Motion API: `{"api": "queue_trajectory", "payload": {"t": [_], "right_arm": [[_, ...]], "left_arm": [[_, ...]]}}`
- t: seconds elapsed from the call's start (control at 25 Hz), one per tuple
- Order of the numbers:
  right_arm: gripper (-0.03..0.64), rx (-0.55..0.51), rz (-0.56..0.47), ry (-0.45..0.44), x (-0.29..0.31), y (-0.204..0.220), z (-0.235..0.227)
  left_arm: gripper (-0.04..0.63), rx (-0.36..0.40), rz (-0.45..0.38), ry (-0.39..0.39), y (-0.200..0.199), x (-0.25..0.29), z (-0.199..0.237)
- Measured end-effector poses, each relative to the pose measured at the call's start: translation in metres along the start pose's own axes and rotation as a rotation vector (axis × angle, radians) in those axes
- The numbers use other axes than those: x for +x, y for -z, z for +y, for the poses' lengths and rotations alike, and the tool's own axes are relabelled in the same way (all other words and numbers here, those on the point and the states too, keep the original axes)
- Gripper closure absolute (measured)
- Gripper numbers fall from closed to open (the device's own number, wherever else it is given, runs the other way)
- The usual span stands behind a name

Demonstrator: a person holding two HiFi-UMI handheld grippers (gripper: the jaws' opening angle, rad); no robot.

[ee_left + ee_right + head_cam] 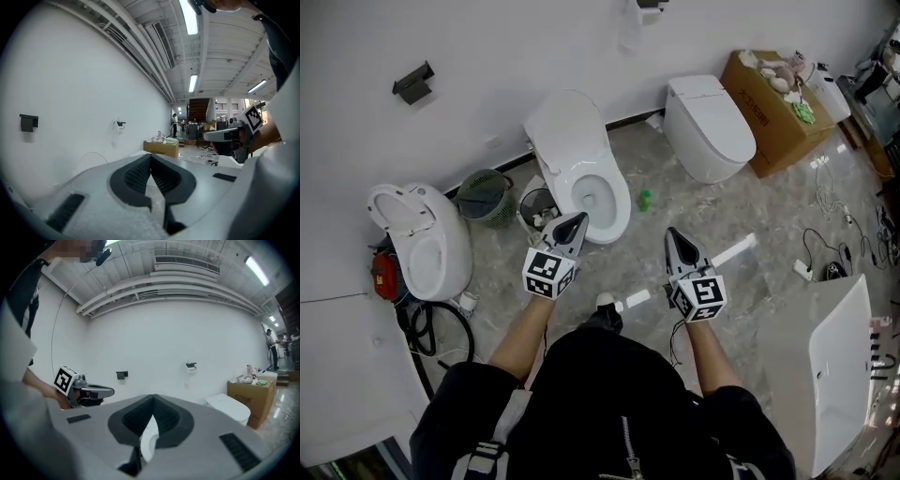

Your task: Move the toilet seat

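The middle toilet [581, 173] stands against the wall with its lid raised; the seat ring lies round the open bowl [596, 199]. My left gripper [578, 218] hangs shut and empty over the bowl's near left rim. My right gripper [672, 232] is shut and empty too, over the floor to the right of that toilet. In the left gripper view the shut jaws [151, 156] point along the wall, with the right gripper [230, 136] beside them. In the right gripper view the shut jaws [153, 397] face the wall, the left gripper [90, 392] to their left.
A second toilet with its lid up [422, 239] stands at the left, a closed one [708, 127] at the right beside a cardboard box [778, 117]. A green basket [485, 197], a small bin [539, 204] and a green bottle [644, 199] flank the middle toilet. Cables [830, 253] lie at the right.
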State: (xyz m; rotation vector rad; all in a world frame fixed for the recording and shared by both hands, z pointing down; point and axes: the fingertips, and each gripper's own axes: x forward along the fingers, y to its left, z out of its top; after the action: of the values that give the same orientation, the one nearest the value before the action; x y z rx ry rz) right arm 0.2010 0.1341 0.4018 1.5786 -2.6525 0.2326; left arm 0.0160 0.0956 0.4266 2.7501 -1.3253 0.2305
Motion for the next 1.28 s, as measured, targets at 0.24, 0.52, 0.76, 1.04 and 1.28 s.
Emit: {"api": "queue_trajectory", "payload": {"t": [0.24, 0.52, 0.76, 1.04, 1.28], "right_arm": [[0.614, -0.008, 0.026, -0.064, 0.063, -0.006, -0.010], [0.614, -0.029, 0.067, -0.157, 0.120, -0.004, -0.020], [0.614, -0.053, 0.067, -0.276, 0.179, -0.009, -0.037], [0.614, -0.080, 0.088, -0.437, 0.241, -0.020, -0.071], [0.614, -0.110, 0.101, -0.573, 0.267, -0.023, -0.081]], "left_arm": [[0.592, -0.031, 0.000, -0.059, -0.006, 0.029, 0.042], [0.592, -0.075, 0.009, -0.136, -0.007, 0.051, 0.074], [0.592, -0.095, 0.016, -0.279, -0.012, 0.076, 0.104], [0.592, -0.141, 0.033, -0.465, -0.016, 0.103, 0.132], [0.592, -0.183, 0.041, -0.607, -0.015, 0.098, 0.139]]}}
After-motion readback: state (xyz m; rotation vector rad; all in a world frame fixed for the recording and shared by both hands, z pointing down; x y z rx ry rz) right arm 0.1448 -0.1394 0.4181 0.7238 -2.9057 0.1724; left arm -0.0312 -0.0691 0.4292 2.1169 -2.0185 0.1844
